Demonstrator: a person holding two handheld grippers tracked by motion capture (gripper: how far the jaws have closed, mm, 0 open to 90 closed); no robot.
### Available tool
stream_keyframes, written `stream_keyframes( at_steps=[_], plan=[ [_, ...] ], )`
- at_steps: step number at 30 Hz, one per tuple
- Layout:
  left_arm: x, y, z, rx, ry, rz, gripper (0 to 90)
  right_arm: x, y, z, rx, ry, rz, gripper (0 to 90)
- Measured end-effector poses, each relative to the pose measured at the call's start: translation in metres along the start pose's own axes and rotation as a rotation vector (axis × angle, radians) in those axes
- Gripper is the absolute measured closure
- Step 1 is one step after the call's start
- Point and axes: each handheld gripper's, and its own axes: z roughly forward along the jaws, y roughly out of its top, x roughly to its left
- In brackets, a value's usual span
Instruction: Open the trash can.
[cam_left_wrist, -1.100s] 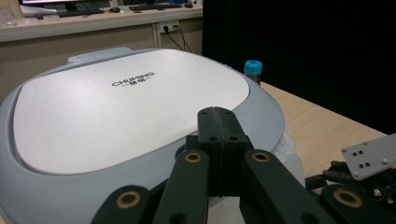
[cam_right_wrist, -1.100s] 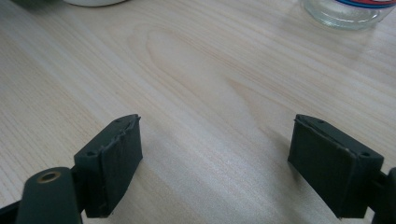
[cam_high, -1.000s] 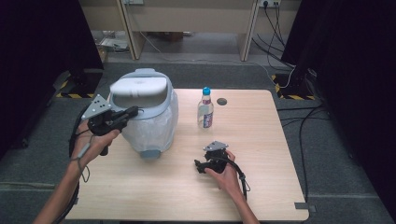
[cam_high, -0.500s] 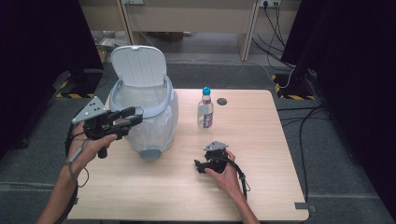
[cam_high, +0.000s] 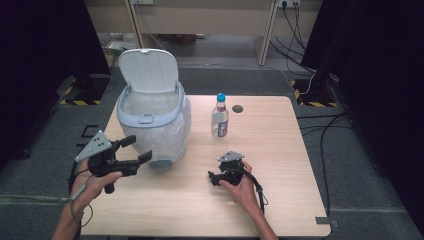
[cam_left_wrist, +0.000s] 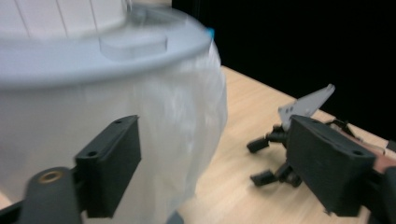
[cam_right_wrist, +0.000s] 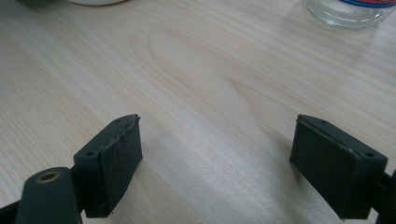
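Wooden table (cam_high: 280, 150): lidded bin (cam_high: 152, 117), lid raised, at left edge; water bottle (cam_high: 219, 117) centre-rear. Left gripper (cam_high: 131, 151) beside bin, right gripper (cam_high: 215, 178) resting near front; both jaws wide apart, empty.

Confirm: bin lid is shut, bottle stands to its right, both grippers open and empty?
Not quite. The lid is up and the bin is open, as the high view shows. The rest holds: the bottle stands to its right, and the left gripper and right gripper are open and empty.
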Motion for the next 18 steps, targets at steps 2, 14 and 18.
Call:
stream_keyframes(
  at_steps=[2, 14, 18],
  plan=[
    [0.002, -0.019, 0.004, -0.02, -0.013, -0.027, 14.7, 0.0, 0.0, 0.0, 0.0, 0.001, 0.0, 16.5],
    [0.009, -0.076, 0.013, 0.009, 0.008, -0.015, 14.6, 0.0, 0.0, 0.0, 0.0, 0.002, -0.001, 16.1],
    [0.011, -0.088, 0.017, 0.023, 0.012, -0.023, 14.7, 0.0, 0.0, 0.0, 0.0, 0.002, -0.001, 16.1]
  ],
)
